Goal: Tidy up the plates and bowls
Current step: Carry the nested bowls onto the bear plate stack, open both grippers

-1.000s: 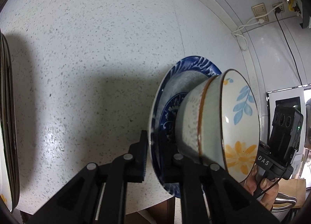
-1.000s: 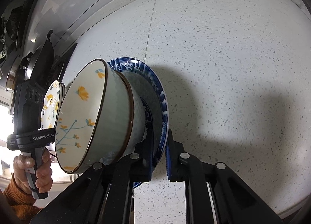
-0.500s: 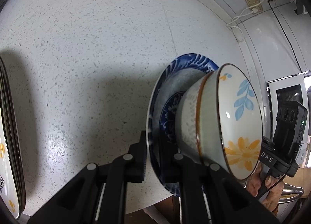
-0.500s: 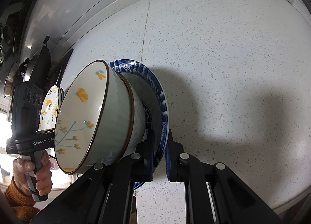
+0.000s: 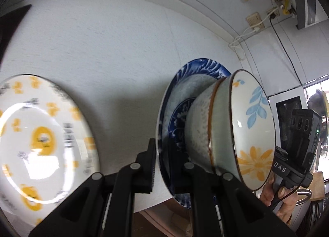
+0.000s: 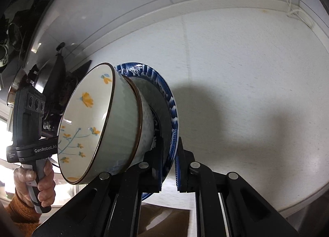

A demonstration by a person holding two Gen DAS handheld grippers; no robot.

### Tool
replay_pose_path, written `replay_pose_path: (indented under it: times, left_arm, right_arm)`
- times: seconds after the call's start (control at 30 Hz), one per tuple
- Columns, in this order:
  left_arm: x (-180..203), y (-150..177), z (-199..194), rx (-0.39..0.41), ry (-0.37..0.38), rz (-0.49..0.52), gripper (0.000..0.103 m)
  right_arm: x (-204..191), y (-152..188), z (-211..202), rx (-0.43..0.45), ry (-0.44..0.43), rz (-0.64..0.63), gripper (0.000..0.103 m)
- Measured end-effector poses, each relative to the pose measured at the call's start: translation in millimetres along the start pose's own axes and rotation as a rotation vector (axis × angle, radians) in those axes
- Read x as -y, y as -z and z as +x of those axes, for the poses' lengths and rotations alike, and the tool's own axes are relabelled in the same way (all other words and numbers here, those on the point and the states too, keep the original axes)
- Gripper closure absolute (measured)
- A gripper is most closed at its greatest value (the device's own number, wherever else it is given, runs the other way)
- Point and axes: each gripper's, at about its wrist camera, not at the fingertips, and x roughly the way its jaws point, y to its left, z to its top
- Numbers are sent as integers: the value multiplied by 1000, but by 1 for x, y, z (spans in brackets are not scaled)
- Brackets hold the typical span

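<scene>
- Lifted since 1 second ago, the blue plate (image 5: 202, 66) and the floral bowl (image 5: 253, 126) on it now hang clear above the speckled counter (image 5: 102, 41), with more of the back wall showing.
- Left gripper (image 5: 162, 165) pinches 1 edge of the plate's rim between its pressed-together fingers.
- Right gripper (image 6: 169, 167) pinches the opposite rim (image 6: 172, 109) the same way.
- Yellow-patterned plate (image 5: 43, 140) has come fully into the left wrist view, lying flat on the counter, apart from the carried stack.

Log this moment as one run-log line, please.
left gripper: shut on blue plate | right gripper: shut on blue plate | bowl: on plate | phase: carrying
</scene>
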Motion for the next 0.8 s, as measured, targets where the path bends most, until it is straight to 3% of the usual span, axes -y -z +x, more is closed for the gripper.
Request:
replay_pose_path:
  times: [0.27, 0.4, 0.63, 0.8]
  left_arm:
    - [-92, 15, -84, 44, -96, -37, 92]
    - [-137, 21, -100, 47, -124, -69, 92]
    - [-189, 29, -92, 16, -137, -99, 92]
    - [-194, 29, -80, -3, -115, -79, 93]
  right_arm:
    - [-111, -4, 49, -25, -97, -89, 93]
    - [-152, 5, 87, -60, -127, -115, 93]
    - [-172, 23, 134, -116, -120, -81, 93]
    - [-168, 27, 139, -108, -95, -58, 93]
